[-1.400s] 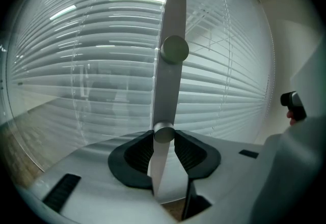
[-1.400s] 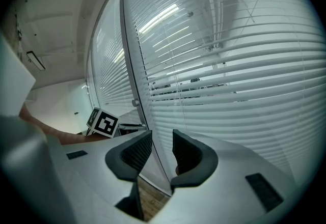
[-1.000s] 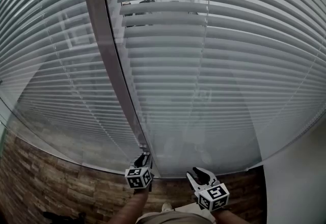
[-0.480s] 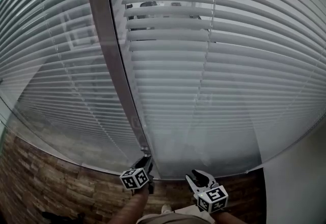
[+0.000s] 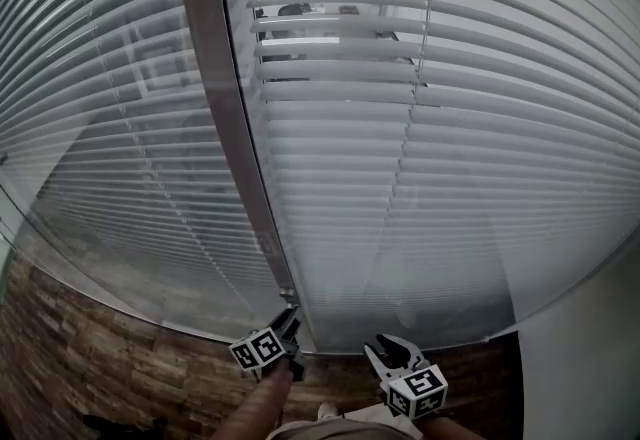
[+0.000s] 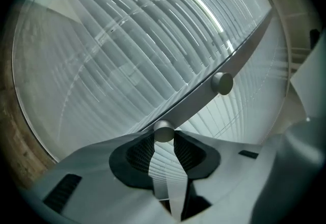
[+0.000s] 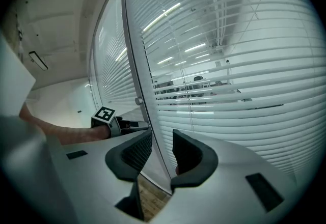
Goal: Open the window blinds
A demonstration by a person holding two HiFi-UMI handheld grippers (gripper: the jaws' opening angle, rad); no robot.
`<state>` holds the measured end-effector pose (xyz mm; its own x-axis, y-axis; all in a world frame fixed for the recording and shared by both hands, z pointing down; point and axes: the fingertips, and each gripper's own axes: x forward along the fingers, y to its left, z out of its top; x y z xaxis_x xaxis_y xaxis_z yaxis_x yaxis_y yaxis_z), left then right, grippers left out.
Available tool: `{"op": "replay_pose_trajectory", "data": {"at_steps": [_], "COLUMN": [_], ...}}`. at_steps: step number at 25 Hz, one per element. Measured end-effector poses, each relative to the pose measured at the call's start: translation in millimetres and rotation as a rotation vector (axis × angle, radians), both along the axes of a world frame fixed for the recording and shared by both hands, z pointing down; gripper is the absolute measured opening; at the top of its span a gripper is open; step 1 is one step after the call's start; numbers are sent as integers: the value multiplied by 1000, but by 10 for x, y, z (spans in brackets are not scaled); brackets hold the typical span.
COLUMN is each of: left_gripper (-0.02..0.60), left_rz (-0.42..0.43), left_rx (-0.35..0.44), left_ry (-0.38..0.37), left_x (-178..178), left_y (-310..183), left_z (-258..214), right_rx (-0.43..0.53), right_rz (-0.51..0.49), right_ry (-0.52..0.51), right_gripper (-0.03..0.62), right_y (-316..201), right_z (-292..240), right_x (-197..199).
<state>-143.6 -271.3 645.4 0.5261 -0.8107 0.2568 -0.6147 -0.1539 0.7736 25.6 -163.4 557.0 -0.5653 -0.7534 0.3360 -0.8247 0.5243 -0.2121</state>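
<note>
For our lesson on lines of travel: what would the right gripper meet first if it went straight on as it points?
Most likely the glass, close ahead of the right gripper; depth is hard to judge.

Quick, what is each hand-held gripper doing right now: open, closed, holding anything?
Left hand-held gripper: closed on the small round knob on the window frame.
Right hand-held gripper: open, holding nothing.

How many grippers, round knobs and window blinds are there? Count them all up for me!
Grippers: 2 (left gripper, right gripper)
Knobs: 2 (gripped knob, free knob)
Blinds: 2 (left blind, right blind)
Total: 6
</note>
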Motion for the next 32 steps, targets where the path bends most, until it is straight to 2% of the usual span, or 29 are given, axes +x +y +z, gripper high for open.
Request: {"op": "replay_pose_trajectory", "data": {"at_steps": [14,16,18,21,23,25,29,32], "left_gripper": [133,133,133,140,180,206,218,218], "left_rz": [-45,-43,-44,-43,-28,-2,52,84], "left_rx": [-66,-69,-61,-41,-24,8,83,108], "left_ry": [315,344,330,240,140,-7,-343,-519], "left_x": [4,12,11,-2,-1,-13,-53,-53], "left_y": [-18,-18,-18,-9,0,5,20,30], "left_z": [17,18,16,18,14,7,8,47], "right_rx": [7,8,7,5,8,1,-3,-1], "right_rz": [-1,-1,-1,-1,3,11,18,20], "right_ry": [7,3,-5,-6,4,5,5,3], "right_gripper": [121,121,121,121,121,121,121,121], "right_y": [3,7,13,20,19,23,42,48], "right_z": [19,38,45,25,30,33,42,37], "right_x": [7,6,1,6,33,55,84,88]}}
